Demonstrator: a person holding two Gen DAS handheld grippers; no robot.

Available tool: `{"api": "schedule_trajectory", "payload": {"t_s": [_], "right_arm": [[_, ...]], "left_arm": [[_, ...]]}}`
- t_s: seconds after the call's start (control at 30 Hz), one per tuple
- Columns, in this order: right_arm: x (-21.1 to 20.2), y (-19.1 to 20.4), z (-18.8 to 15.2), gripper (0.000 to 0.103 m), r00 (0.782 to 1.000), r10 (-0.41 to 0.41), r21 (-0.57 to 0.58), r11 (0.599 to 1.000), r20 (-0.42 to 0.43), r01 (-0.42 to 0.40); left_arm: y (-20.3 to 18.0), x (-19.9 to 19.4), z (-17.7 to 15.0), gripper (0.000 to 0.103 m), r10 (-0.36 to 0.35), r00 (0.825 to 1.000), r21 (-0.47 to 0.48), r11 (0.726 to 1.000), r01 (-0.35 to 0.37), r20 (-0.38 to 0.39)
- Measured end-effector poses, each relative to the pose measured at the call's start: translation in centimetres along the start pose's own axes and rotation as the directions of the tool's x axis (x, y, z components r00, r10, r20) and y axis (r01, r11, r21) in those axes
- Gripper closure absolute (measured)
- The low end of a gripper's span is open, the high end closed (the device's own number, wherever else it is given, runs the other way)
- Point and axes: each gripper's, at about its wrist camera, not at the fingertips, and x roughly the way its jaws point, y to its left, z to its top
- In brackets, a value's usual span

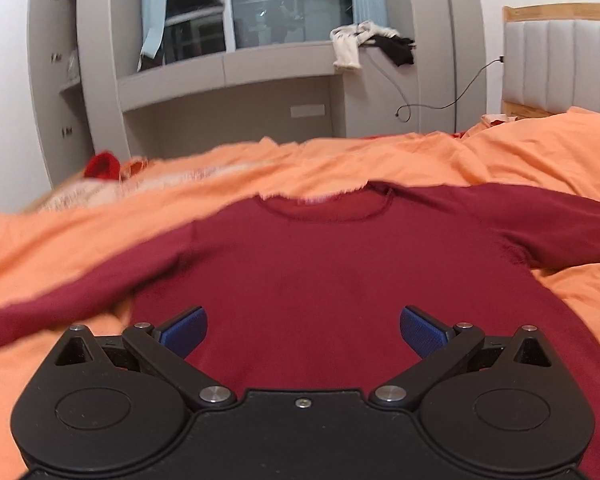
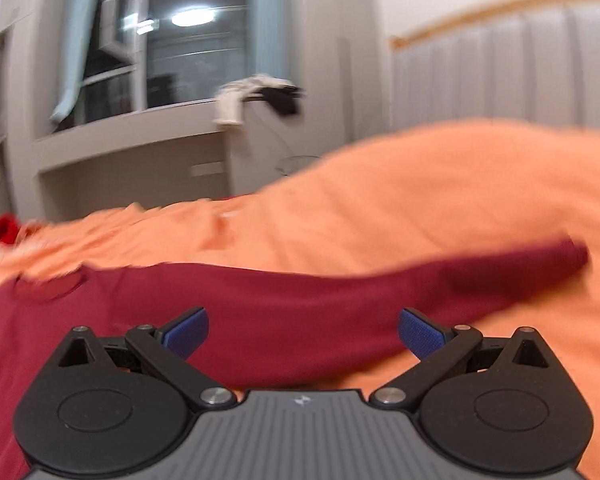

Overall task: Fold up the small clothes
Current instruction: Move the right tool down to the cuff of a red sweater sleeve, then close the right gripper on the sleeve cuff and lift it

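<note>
A small dark red long-sleeved top (image 1: pixel 308 264) lies flat on the orange bedspread (image 1: pixel 380 160), neckline (image 1: pixel 328 210) at the far end and both sleeves spread out sideways. My left gripper (image 1: pixel 303 330) hovers over the lower body of the top, open, nothing between its blue pads (image 1: pixel 186 330). In the right wrist view, my right gripper (image 2: pixel 303 332) is open above the top's right shoulder and sleeve (image 2: pixel 440 280). That sleeve runs out to the right, its cuff (image 2: pixel 576 254) resting on the bedspread (image 2: pixel 420 200). The view is motion-blurred.
A bright red item (image 1: pixel 102 166) and a pale pink cloth (image 1: pixel 100 196) lie at the bed's far left. The padded headboard (image 1: pixel 560 72) stands at right. Beyond the bed, a grey window ledge (image 1: pixel 228 68) holds white and black clothes (image 1: pixel 364 46); a cable (image 1: pixel 440 106) hangs down the wall.
</note>
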Motion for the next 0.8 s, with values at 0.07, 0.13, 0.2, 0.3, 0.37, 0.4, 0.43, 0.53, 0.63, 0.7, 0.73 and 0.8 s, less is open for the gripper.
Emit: {"api": "schedule_trajectory", "payload": {"t_s": [0.07, 0.13, 0.2, 0.3, 0.37, 0.4, 0.43, 0.53, 0.63, 0.7, 0.73, 0.8], "right_arm": [[0.3, -2.4, -0.3, 0.000, 1.000, -0.013, 0.077, 0.997, 0.018, 0.011], [0.4, -4.2, -0.6, 0.000, 0.998, -0.048, 0.117, 0.992, 0.044, 0.043], [0.9, -6.1, -0.9, 0.000, 0.996, -0.080, 0.180, 0.981, 0.039, 0.072], [1.3, -8.0, -1.1, 0.000, 0.997, -0.074, 0.268, 0.961, 0.032, 0.063], [1.9, -7.8, -1.0, 0.000, 0.996, -0.084, 0.237, 0.968, 0.020, 0.077], [2.5, -7.4, -0.9, 0.000, 0.996, -0.087, 0.208, 0.974, -0.006, 0.086], [3.1, -7.1, -0.9, 0.000, 0.995, -0.096, 0.181, 0.979, -0.024, 0.099], [3.9, -6.7, -0.7, 0.000, 0.990, -0.140, 0.167, 0.976, -0.026, 0.143], [3.2, -7.7, -0.6, 0.002, 0.983, -0.184, 0.277, 0.945, 0.015, 0.172], [2.8, -8.9, -0.5, 0.011, 0.976, -0.216, 0.381, 0.906, 0.038, 0.186], [2.8, -9.2, -0.4, 0.013, 0.973, -0.227, 0.407, 0.893, 0.039, 0.192], [3.1, -9.5, -0.2, 0.018, 0.966, -0.254, 0.433, 0.876, 0.041, 0.212]], "left_arm": [[0.4, 1.0, -1.0, 0.000, -0.001, 1.000, -0.027, 1.000, 0.001, -0.002], [0.7, 1.8, -2.1, 0.001, 0.015, 1.000, -0.041, 0.999, -0.016, -0.023], [0.8, 2.1, -2.4, 0.000, -0.008, 0.999, -0.032, 0.999, 0.006, -0.051], [0.6, 2.2, -2.4, 0.000, -0.004, 0.999, -0.026, 1.000, 0.003, -0.046], [0.5, 2.5, -2.6, 0.000, -0.005, 0.999, -0.015, 1.000, 0.004, -0.054], [0.4, 2.6, -2.7, 0.000, -0.004, 0.998, -0.012, 1.000, 0.003, -0.060], [0.3, 2.7, -2.9, 0.000, -0.003, 0.998, -0.010, 1.000, 0.003, -0.065], [0.2, 2.8, -3.0, 0.000, 0.003, 0.998, -0.002, 1.000, -0.003, -0.066], [0.2, 2.7, -3.0, 0.000, 0.005, 0.998, -0.005, 1.000, -0.005, -0.067], [0.3, 2.5, -2.8, 0.001, 0.002, 0.997, -0.019, 1.000, -0.003, -0.073], [0.4, 2.3, -2.9, 0.000, 0.000, 0.997, -0.026, 1.000, -0.002, -0.076], [0.7, 2.1, -2.8, 0.000, -0.008, 0.997, -0.040, 0.999, 0.005, -0.081]]}}
